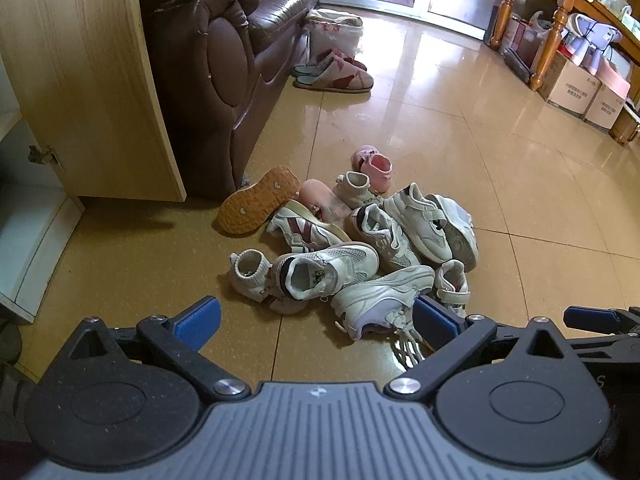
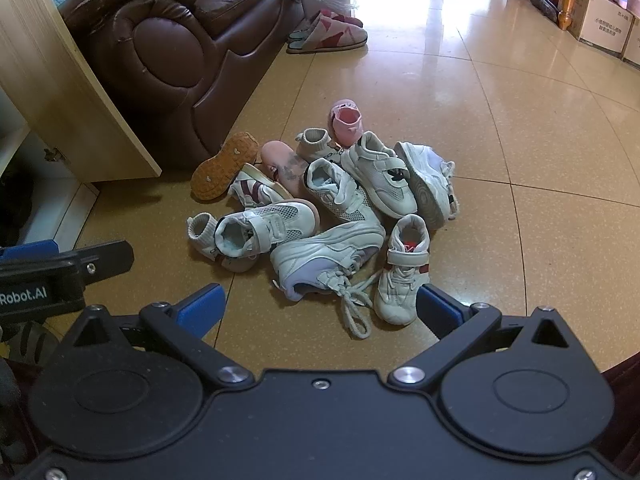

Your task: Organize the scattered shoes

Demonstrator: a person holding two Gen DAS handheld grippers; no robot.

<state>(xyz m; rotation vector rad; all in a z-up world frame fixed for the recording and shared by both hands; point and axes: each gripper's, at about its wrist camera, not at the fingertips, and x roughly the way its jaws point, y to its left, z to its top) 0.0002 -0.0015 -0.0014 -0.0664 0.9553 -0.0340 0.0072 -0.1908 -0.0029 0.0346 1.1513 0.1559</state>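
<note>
A heap of several small shoes lies on the tan tiled floor, mostly white sneakers with a pink bootie at the back and an orange sole turned up at the left. In the right wrist view the same heap shows a laced white sneaker and a red-strapped shoe nearest. My left gripper hovers open just short of the heap, nothing between its blue pads. My right gripper is open too, above the floor in front of the laced sneaker.
A brown leather sofa and an open wooden cabinet door stand at the left. A pair of pink slippers and a bag sit beside the sofa. Boxes under a wooden table line the right.
</note>
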